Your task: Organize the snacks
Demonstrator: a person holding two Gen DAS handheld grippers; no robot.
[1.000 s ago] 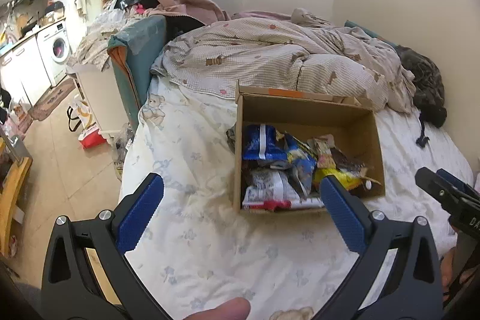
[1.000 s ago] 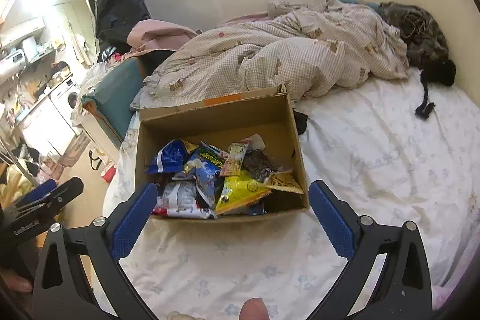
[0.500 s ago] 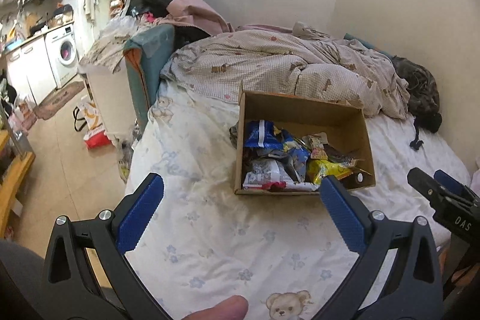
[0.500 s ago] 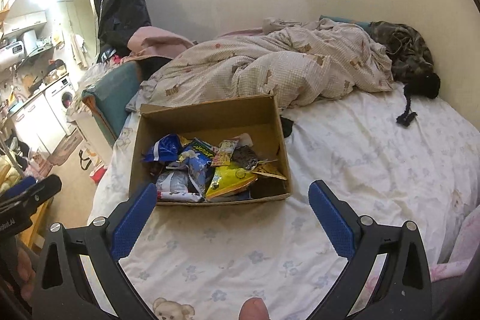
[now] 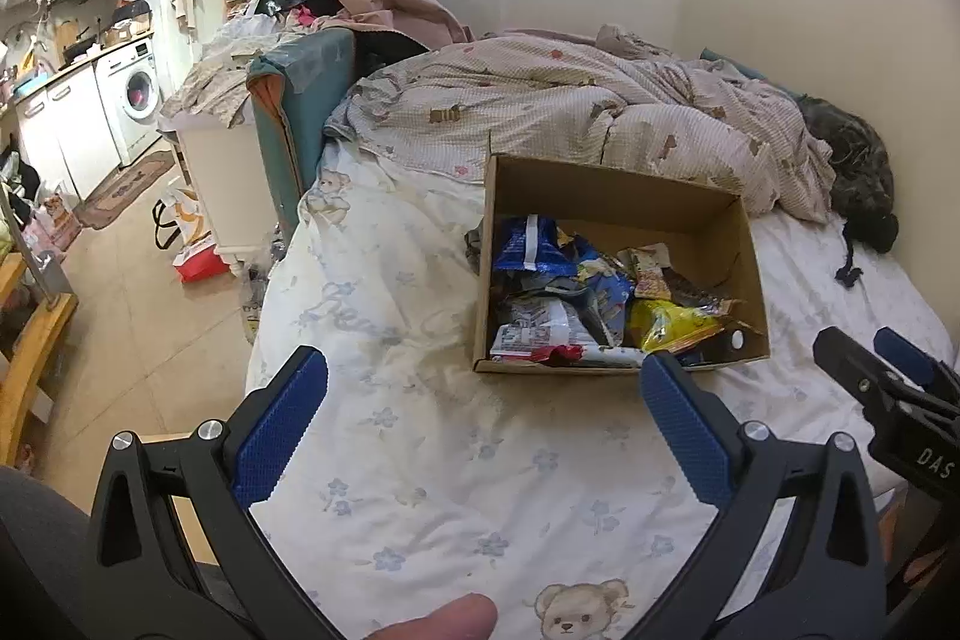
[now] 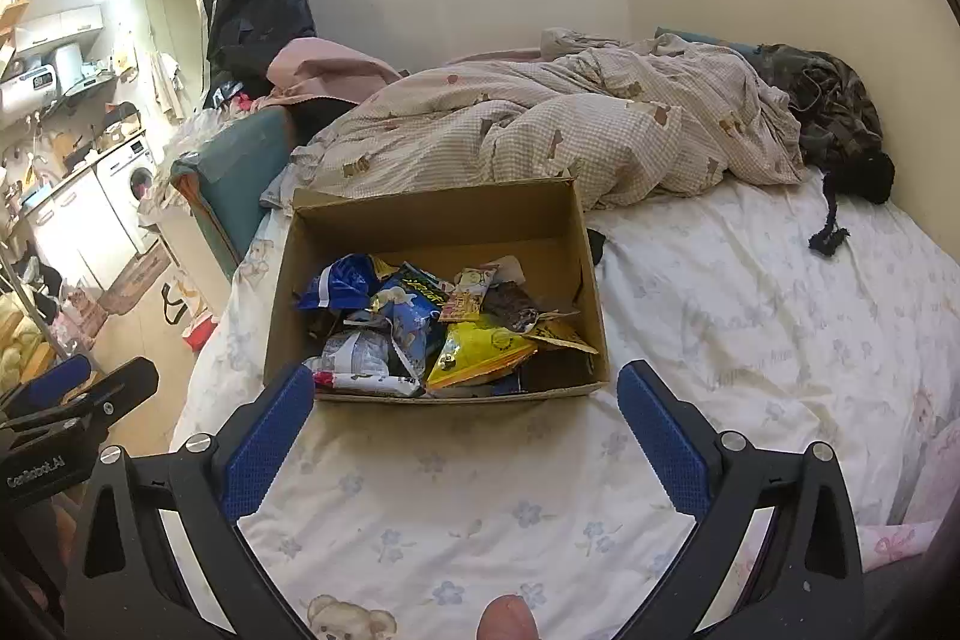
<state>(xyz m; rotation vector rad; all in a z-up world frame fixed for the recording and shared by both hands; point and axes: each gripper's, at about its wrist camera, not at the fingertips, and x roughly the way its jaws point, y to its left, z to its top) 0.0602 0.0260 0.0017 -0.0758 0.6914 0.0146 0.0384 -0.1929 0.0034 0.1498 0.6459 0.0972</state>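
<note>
An open cardboard box (image 5: 729, 244) (image 6: 432, 220) sits on the bed's white floral sheet (image 5: 420, 430). Inside lies a heap of snack packets: a blue bag (image 5: 531, 250) (image 6: 339, 283), a yellow bag (image 5: 669, 325) (image 6: 480, 349), a white-and-red packet (image 5: 534, 334) (image 6: 366, 361) and several darker ones. My left gripper (image 5: 480, 391) is open and empty, held back from the box's near edge. My right gripper (image 6: 465, 403) is open and empty too, just short of the box's front wall. Each gripper shows at the edge of the other's view.
A rumpled checked duvet (image 5: 570, 112) (image 6: 570, 124) lies behind the box, with dark clothing (image 5: 858, 166) at the far right by the wall. A teal headboard (image 5: 300, 100) stands left of the bed. Beyond it are the floor, a washing machine (image 5: 135, 94) and kitchen clutter.
Both grippers have drawn back and up from the box, so it looks smaller and more of the sheet shows in front. Jaws stay open; nothing was picked up.
</note>
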